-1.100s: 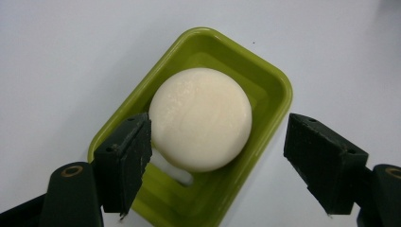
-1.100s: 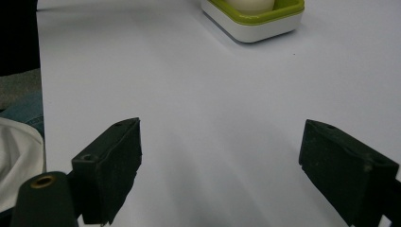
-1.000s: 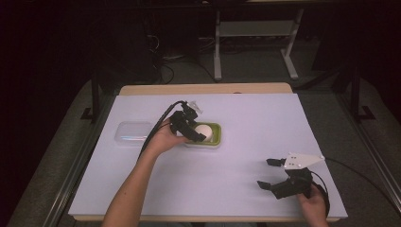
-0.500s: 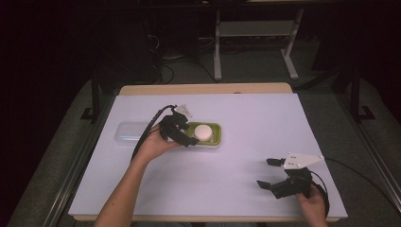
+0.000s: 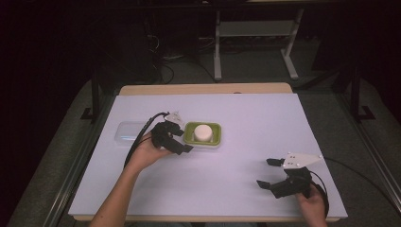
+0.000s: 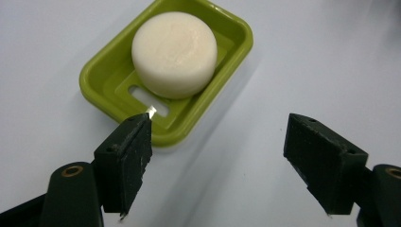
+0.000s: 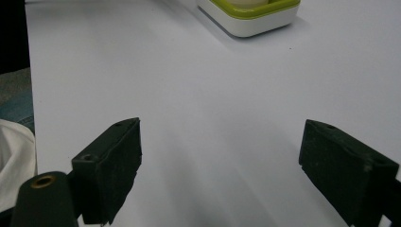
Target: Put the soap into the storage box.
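Observation:
A round white soap bar lies in a green soap dish near the middle of the white table. My left gripper hovers open just left of the dish, its jaws wide apart and empty. The dish's near corner sits just beyond the left jaw in the left gripper view. My right gripper rests low at the front right, open, with bare table between its jaws. The dish's white-based edge appears far off at the top of the right gripper view.
A clear plastic lid lies on the table left of the dish, behind my left hand. The white tabletop has a wooden strip along its far edge. Metal stand legs rise on the dark floor beyond.
My left gripper has drawn back leftward off the soap dish and now hangs beside it, jaws empty. The soap stays in the dish. The right gripper has not moved.

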